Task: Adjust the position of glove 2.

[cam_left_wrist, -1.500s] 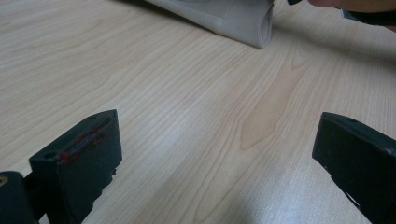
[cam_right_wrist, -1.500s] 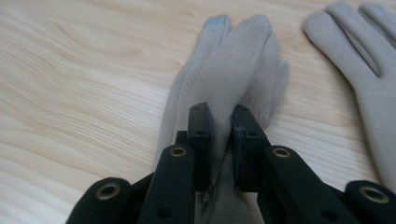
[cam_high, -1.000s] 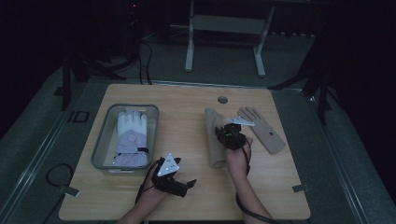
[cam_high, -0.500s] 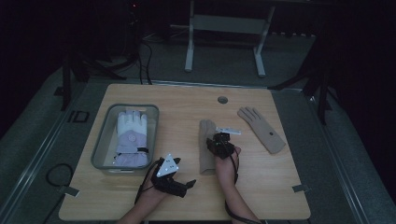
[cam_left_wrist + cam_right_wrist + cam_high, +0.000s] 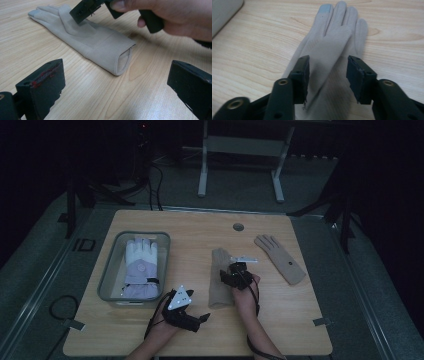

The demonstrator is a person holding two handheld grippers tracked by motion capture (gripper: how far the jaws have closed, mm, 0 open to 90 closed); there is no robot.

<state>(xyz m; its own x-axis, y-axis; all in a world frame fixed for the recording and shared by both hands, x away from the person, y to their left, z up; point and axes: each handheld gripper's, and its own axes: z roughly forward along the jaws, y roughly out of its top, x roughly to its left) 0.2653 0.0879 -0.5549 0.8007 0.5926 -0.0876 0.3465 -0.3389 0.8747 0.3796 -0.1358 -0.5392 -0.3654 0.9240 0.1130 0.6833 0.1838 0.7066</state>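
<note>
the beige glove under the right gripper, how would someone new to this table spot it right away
On the wooden table, look right of the clear bin that holds a white and lavender glove. The beige glove lies flat near the middle, under the right gripper. Its twin, the other beige glove, lies farther right with fingers spread; this one's fingers are together.

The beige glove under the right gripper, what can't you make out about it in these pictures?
- High view: the beige glove is partly covered by the right gripper and hand; contact is too small to judge.
- Right gripper view: its cuff end is cut off by the bottom edge and the jaws.
- Left gripper view: part of its palm is hidden behind a jaw of the right gripper.
</note>
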